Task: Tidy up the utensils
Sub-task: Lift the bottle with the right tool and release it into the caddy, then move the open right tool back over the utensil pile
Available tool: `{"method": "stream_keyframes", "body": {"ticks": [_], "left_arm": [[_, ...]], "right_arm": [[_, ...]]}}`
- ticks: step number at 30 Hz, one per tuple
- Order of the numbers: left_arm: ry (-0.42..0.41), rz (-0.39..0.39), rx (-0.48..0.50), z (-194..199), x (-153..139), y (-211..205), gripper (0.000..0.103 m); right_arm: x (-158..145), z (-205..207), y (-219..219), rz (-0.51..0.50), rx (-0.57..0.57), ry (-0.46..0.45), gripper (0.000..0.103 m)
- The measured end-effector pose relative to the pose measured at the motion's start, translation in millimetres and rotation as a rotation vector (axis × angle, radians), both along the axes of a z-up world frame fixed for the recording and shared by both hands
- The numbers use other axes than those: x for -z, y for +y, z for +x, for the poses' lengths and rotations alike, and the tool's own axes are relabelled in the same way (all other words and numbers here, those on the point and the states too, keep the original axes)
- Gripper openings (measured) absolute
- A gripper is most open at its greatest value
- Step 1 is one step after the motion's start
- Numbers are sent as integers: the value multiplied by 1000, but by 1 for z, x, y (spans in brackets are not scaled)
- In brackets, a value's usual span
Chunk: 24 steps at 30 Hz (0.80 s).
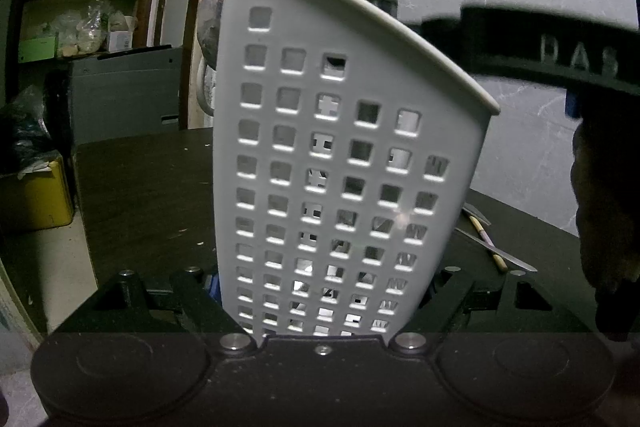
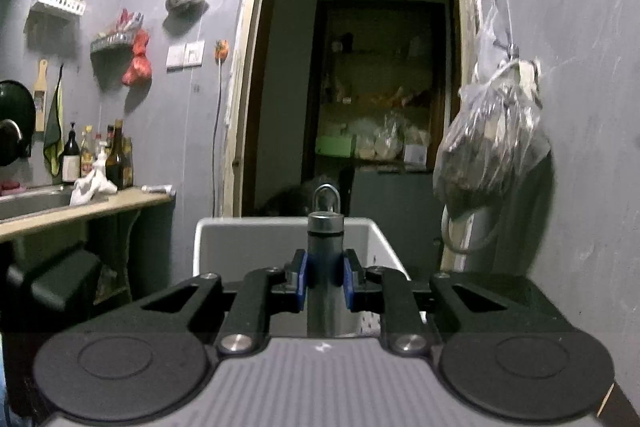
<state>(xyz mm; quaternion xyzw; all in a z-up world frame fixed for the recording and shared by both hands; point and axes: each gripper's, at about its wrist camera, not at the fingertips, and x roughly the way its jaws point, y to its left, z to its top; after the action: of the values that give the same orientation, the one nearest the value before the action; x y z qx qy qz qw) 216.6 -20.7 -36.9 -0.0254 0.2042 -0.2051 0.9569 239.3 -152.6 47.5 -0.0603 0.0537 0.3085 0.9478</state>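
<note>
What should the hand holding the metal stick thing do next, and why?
Probably lower it a bit more, then let go. The right gripper is shut on the utensil handle, upright at the white holder. The left gripper steadies that holder, so the utensil should slide in.

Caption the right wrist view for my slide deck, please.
Right gripper clamps an upright utensil handle with a hanging loop, above the white holder's rim.
</note>
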Motion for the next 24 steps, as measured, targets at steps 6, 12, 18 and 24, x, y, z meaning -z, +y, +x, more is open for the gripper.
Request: {"method": "stream_keyframes", "body": {"ticks": [6, 12, 18, 24], "left_arm": [[2, 0, 4, 1, 0, 1, 83], [2, 4, 4, 1, 0, 2, 83], [2, 3, 6, 2, 0, 2, 83], [2, 2, 6, 2, 0, 2, 83]], "right_arm": [[8, 0, -6, 7, 17, 29, 27], [7, -2, -10, 19, 15, 32, 34], [-4, -11, -27, 87, 21, -29, 73], [-17, -19, -56, 149, 128, -108, 103]]}}
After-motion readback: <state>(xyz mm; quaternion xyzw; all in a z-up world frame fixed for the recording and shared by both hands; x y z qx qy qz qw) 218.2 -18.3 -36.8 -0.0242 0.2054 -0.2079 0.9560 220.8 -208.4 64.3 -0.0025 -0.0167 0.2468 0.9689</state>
